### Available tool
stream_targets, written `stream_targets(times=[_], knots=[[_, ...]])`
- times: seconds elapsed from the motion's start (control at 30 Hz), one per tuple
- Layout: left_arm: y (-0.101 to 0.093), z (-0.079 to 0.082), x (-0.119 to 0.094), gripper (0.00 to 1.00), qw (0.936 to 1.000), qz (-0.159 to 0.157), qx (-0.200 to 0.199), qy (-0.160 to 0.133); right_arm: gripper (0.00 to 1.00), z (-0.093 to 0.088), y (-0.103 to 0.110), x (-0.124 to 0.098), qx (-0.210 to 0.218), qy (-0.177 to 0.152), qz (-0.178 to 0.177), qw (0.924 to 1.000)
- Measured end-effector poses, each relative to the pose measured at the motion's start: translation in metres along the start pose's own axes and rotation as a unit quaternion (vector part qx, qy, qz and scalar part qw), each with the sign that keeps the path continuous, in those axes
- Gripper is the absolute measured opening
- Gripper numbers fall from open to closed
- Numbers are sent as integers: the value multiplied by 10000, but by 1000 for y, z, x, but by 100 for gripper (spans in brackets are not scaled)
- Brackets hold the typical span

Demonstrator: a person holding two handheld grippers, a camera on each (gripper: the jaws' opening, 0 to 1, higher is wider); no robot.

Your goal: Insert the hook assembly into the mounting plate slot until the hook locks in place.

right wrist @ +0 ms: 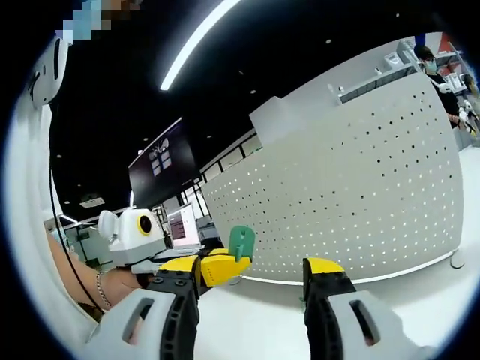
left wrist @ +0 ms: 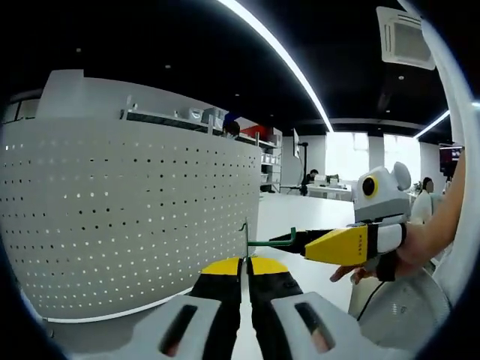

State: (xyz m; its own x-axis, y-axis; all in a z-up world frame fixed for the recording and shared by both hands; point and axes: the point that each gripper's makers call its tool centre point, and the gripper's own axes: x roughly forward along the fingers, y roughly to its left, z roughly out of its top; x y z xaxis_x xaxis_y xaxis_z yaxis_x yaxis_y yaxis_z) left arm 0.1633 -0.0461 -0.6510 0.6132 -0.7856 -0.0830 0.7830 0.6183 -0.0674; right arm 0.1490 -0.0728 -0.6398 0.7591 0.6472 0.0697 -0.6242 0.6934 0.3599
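Clearly the approach step: left gripper (left wrist: 244, 274) pinches the green hook (left wrist: 259, 241) near the perforated plate (left wrist: 127, 217), right gripper (right wrist: 259, 274) spread empty; next needs aligning with a slot.

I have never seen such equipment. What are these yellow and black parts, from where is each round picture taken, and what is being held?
There is no robot here. A person holds one hand tool in each hand, and each tool has two black jaws with yellow tips and carries its own camera.

The left gripper view looks along the left gripper. Its jaws are closed on the small green hook piece with a thin metal part. The other tool comes in from the right, in the person's hand.

The right gripper view looks along the right gripper. Its jaws stand wide apart and hold nothing. Here the left tool comes in from the left with the same green piece.

The large white panel full of small holes stands on a white table. The hook is not yet in it.
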Motion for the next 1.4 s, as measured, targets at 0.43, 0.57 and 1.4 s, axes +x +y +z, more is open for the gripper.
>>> stream_targets(times=[0.43, 0.57, 1.4], knots=[[-4, 0, 2, 2, 10000, -43, 4, -10, 30, 2, 6, 7, 101, 39, 123, 9999], [-5, -1, 2, 2, 10000, -56, 7, 11, 25, 2, 9, 8, 85, 44, 160, 9998], [-9, -1, 4, 2, 10000, -86, -13, -7, 5, 4, 9, 16, 265, -37, 78, 9996]])
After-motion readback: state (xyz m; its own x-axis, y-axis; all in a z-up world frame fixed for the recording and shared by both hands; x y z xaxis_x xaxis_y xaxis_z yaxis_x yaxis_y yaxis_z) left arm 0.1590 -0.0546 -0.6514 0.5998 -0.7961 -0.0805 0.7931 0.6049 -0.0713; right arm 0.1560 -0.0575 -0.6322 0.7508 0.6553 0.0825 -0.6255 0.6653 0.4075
